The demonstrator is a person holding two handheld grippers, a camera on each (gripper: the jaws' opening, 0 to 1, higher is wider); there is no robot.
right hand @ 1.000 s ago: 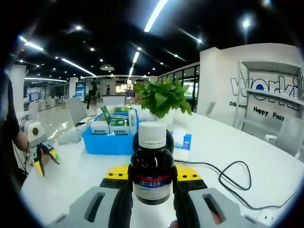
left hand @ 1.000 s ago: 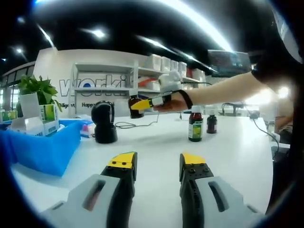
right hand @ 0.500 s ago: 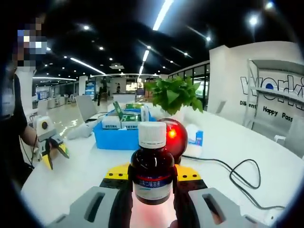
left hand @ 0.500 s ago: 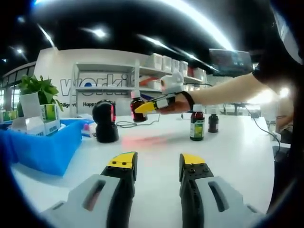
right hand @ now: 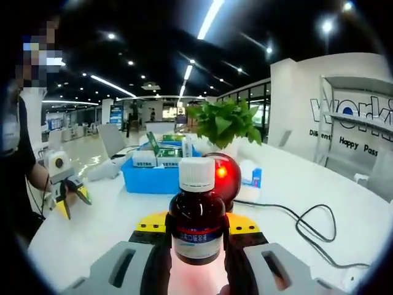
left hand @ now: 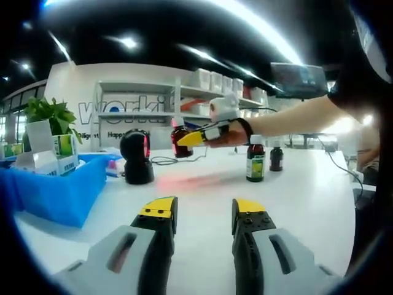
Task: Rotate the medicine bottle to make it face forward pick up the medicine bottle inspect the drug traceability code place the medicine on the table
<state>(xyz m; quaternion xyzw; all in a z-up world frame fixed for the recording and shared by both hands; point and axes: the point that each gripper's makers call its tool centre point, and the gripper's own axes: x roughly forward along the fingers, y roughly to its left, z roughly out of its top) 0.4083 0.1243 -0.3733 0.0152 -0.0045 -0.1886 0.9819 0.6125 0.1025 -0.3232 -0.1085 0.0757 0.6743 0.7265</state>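
White table (left hand: 202, 203): right tongs (right hand: 196, 236) clamp medicine bottle (right hand: 196, 228) (left tongs (left hand: 199, 212) apart).

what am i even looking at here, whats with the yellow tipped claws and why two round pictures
A person holds a two-jaw gripper in each hand, and a fisheye camera rides on each. In the left gripper view, the left gripper is open over a white table, with two bottles and a blue bin on it. The right gripper is shut on a brown medicine bottle, raised in front of a black scanner glowing red. A plant stands behind.
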